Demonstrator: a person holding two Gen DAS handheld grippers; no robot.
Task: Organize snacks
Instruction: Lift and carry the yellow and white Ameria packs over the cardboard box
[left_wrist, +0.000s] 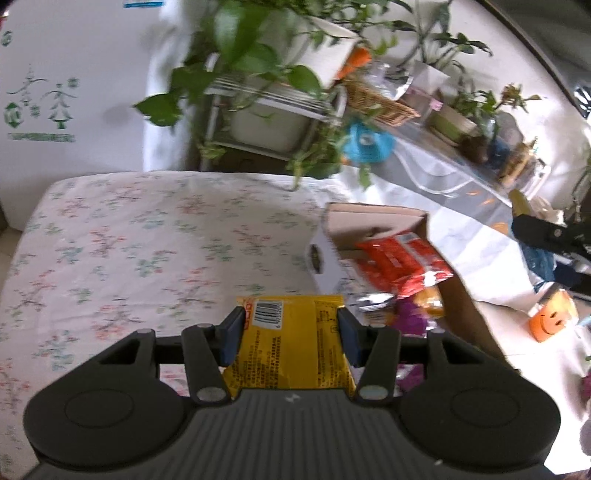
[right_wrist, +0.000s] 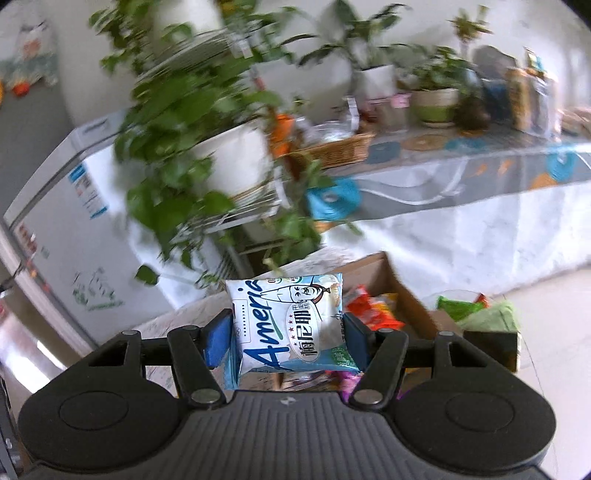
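Observation:
My left gripper (left_wrist: 290, 328) is shut on a yellow snack packet (left_wrist: 291, 343) with a barcode near its top, held above the floral tablecloth (left_wrist: 129, 251). To its right stands an open cardboard box (left_wrist: 373, 236) with red, orange and purple snack packs (left_wrist: 399, 262) in it. In the right wrist view my right gripper (right_wrist: 288, 328) is shut on a white-and-blue snack packet (right_wrist: 291, 321) printed with blue lettering, lifted over the same cardboard box (right_wrist: 391, 284) with red snack packs (right_wrist: 369, 306) inside.
A plant stand with trailing leaves (left_wrist: 251, 74) rises behind the table. A long side table (right_wrist: 480, 158) carries a wicker basket (right_wrist: 340, 147) and potted plants. A white fridge (right_wrist: 62, 221) stands at the left. An orange smiley container (left_wrist: 550, 317) sits on the floor.

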